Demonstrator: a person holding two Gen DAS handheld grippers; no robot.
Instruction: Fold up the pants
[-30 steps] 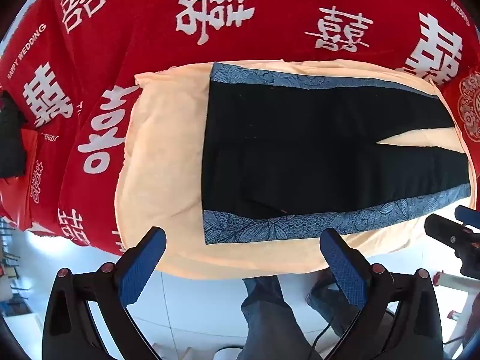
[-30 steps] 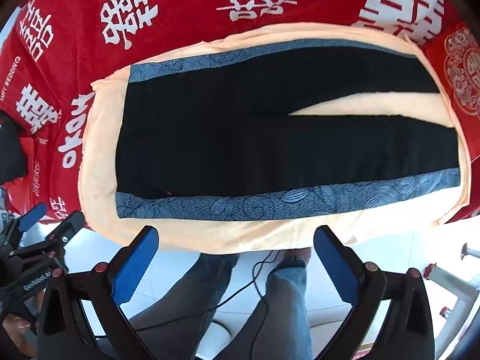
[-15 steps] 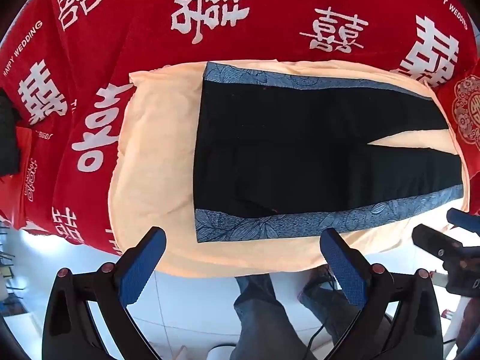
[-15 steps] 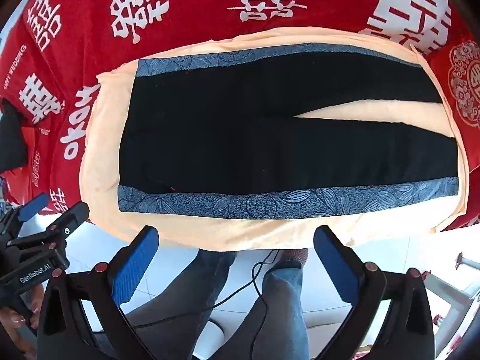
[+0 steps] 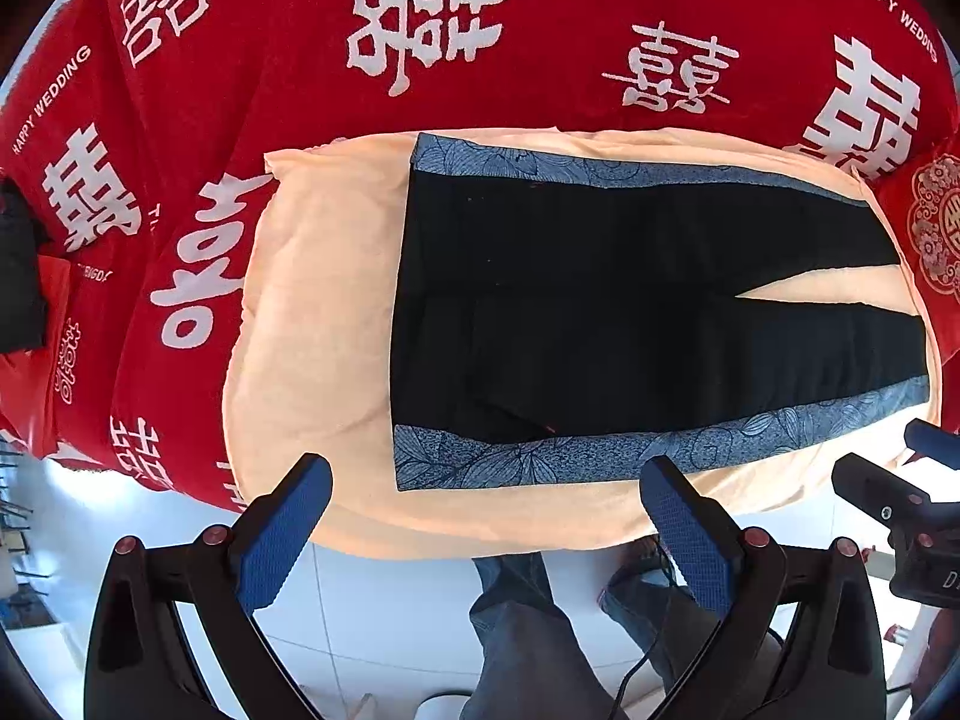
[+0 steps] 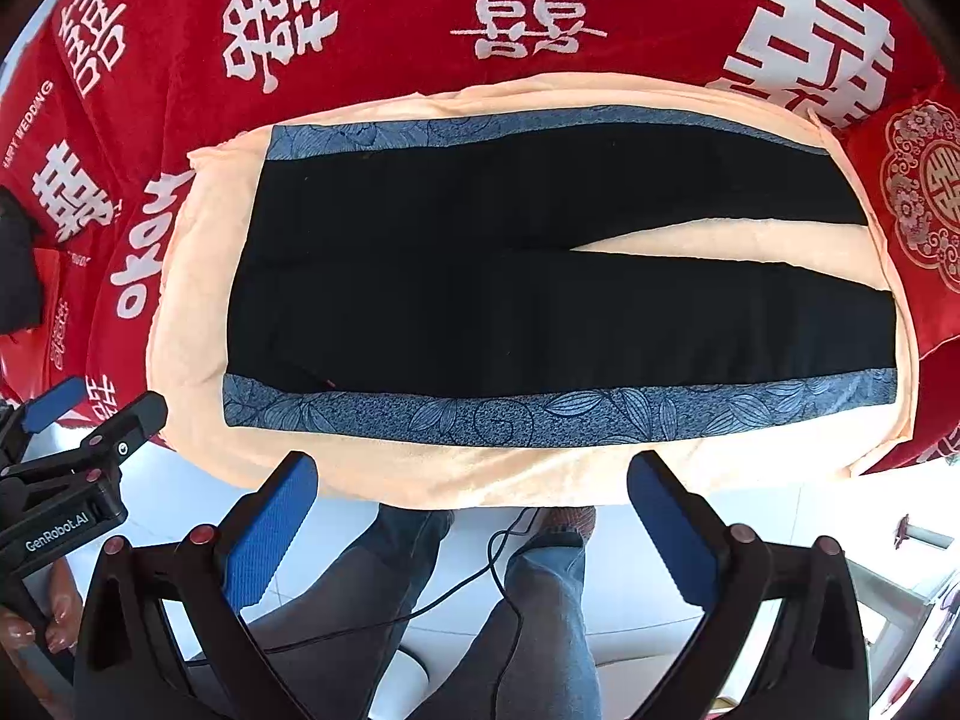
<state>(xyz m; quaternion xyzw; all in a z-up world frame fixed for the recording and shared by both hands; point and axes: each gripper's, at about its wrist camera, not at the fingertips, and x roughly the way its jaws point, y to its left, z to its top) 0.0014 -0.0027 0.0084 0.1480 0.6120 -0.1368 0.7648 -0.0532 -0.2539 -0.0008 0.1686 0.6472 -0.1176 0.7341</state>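
Observation:
Black pants [image 5: 630,312] with blue floral side stripes [image 5: 600,450] lie flat and unfolded on a peach cloth [image 5: 312,300], waist to the left, legs spread to the right. They also show in the right wrist view [image 6: 510,276]. My left gripper [image 5: 486,516] is open and empty, held above the near edge of the peach cloth. My right gripper [image 6: 474,510] is open and empty, also held near the cloth's front edge. Each gripper shows in the other's view: the right one [image 5: 900,510] and the left one [image 6: 78,438].
A red blanket [image 5: 420,30] with white characters covers the surface under the peach cloth [image 6: 540,474]. A red patterned cushion [image 6: 918,192] lies at the right. A dark object [image 5: 18,276] sits at the far left. The person's legs [image 6: 540,600] and white floor are below.
Both grippers have shifted slightly; the pants have drifted a little in each view. Both stay open, and the pants have not been touched.

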